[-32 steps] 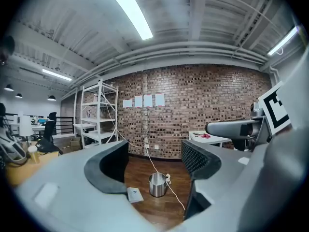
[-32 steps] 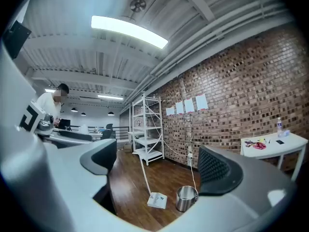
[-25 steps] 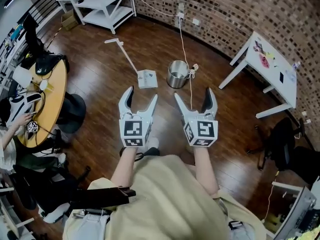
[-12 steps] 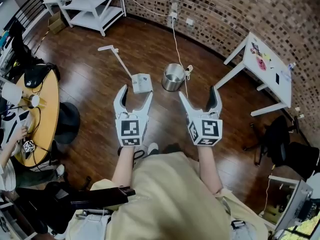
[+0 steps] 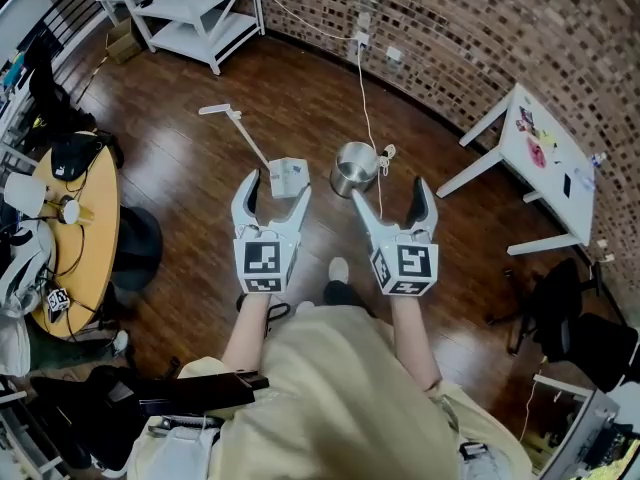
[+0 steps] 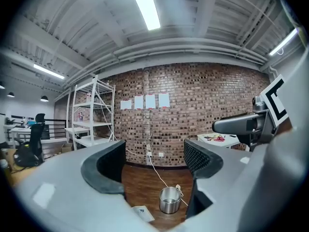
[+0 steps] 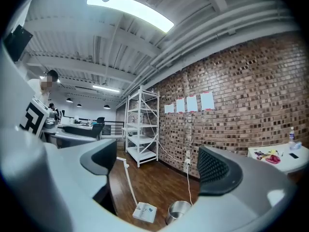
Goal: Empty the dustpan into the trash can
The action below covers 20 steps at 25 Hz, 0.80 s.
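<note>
A dustpan (image 5: 288, 176) is set on the wooden floor (image 5: 200, 218) just beside the metal trash can (image 5: 352, 171), well ahead of the fingers. The left gripper (image 5: 282, 186) and right gripper (image 5: 390, 190) are held wide apart at the jaws, and nothing is gripped.

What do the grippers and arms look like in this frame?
Left gripper and right gripper: light grey two-jaw bodies, curved jaws with black textured pads, each with a white cube bearing black square markers. No cables seen. Forearms unsleeved; beige top.
</note>
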Available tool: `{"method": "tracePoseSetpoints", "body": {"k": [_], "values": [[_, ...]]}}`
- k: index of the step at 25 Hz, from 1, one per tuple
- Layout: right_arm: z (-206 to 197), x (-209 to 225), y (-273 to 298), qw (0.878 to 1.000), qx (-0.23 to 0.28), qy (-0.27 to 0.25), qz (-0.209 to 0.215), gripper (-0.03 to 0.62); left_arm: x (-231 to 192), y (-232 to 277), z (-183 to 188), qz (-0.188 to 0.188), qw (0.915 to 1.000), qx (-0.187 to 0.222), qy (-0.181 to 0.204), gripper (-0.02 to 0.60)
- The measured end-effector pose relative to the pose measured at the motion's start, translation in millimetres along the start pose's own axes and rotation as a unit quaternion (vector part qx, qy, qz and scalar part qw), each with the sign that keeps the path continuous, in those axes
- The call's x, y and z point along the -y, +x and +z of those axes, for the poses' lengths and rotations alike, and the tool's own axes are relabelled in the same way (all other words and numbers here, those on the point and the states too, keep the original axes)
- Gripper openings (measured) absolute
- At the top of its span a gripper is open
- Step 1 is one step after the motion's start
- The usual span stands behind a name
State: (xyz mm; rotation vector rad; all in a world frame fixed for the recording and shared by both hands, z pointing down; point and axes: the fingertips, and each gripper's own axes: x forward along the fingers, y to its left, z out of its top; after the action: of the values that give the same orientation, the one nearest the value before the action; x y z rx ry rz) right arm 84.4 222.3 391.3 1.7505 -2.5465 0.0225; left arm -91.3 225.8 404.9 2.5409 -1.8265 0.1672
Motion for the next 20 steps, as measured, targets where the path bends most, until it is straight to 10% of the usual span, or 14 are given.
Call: {"method": "tracePoseSetpoints", "body": {"k": [20], "values": [[-2, 121, 153, 0.998, 0.01, 0.05, 0.048, 0.511, -22, 157, 11, 0.069, 0.997, -0.033, 0.004, 0.35]]}}
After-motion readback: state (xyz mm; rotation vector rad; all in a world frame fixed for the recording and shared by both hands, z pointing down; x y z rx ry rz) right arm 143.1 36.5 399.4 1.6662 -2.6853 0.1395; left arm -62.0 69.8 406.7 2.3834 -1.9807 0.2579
